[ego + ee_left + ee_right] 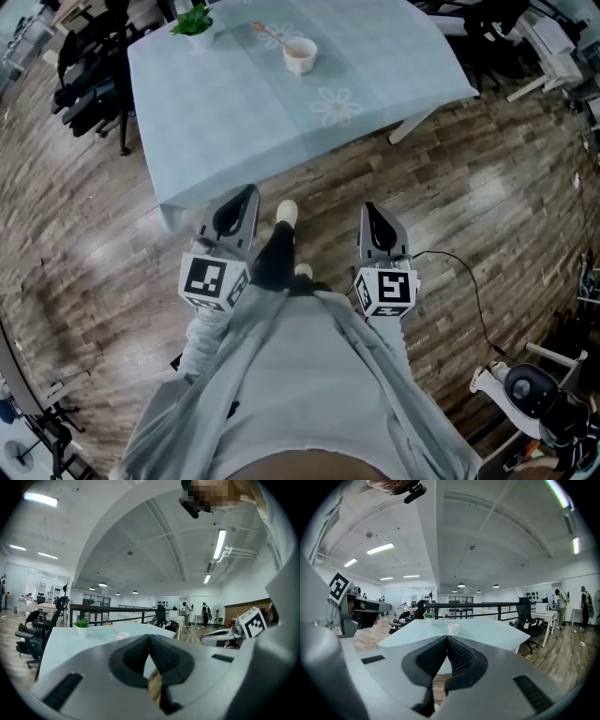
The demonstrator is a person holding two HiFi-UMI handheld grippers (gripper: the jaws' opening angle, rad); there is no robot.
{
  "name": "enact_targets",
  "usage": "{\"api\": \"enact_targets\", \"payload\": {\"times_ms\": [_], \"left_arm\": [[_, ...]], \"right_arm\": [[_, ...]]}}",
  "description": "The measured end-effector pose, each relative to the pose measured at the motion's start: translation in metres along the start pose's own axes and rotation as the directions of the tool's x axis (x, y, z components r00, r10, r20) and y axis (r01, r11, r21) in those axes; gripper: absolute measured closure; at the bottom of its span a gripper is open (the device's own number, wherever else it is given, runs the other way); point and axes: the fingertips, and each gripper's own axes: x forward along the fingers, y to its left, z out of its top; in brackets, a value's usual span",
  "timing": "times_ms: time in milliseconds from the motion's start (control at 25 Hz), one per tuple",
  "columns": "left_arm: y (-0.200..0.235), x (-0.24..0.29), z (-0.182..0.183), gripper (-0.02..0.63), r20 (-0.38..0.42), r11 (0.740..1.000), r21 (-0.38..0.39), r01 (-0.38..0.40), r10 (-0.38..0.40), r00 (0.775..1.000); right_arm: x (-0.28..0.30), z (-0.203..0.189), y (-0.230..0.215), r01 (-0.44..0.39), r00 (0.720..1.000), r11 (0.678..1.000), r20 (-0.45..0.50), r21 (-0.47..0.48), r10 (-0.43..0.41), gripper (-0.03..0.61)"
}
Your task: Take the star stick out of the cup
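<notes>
A white cup [300, 54] stands on the far half of the pale blue table [234, 112], with the thin star stick [272, 36] leaning out of it to the left. Both grippers hang well short of the table, close to the person's body. My left gripper [249, 192] is shut with nothing in it. My right gripper [369, 207] is also shut and empty. The cup [453, 629] shows small beyond the closed jaws in the right gripper view, and the cup [123, 635] appears just above the closed jaws in the left gripper view.
A small potted plant [194, 22] sits at the table's far left. Black office chairs [89, 75] crowd the table's left side. A cable [469, 281] runs over the wooden floor at the right, near a white device [525, 389]. People stand far off.
</notes>
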Motion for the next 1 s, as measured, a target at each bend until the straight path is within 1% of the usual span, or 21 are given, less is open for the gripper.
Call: {"api": "enact_targets", "payload": {"times_ms": [200,400,520,640,1000], "left_arm": [[0.031,0.060,0.007,0.595,0.010,1.000,-0.019,0.024,-0.024,1.000],[0.064,0.135,0.030,0.595,0.018,0.997,-0.021,0.075,-0.074,0.997],[0.082,0.167,0.037,0.595,0.020,0.995,-0.015,0.095,-0.095,0.995],[0.098,0.187,0.043,0.595,0.023,0.995,-0.014,0.100,-0.100,0.995],[0.132,0.223,0.050,0.595,0.025,0.994,-0.017,0.110,-0.110,0.994]], "right_arm": [[0.058,0.012,-0.019,0.008,1.000,1.000,-0.011,-0.018,-0.008,0.563],[0.127,0.049,-0.052,0.040,0.999,0.998,0.008,-0.039,-0.040,0.563],[0.161,0.068,-0.069,0.069,0.997,0.996,0.031,-0.048,-0.067,0.563],[0.183,0.077,-0.079,0.086,0.996,0.995,0.038,-0.043,-0.084,0.563],[0.225,0.075,-0.087,0.106,0.994,0.994,-0.001,-0.031,-0.106,0.563]]}}
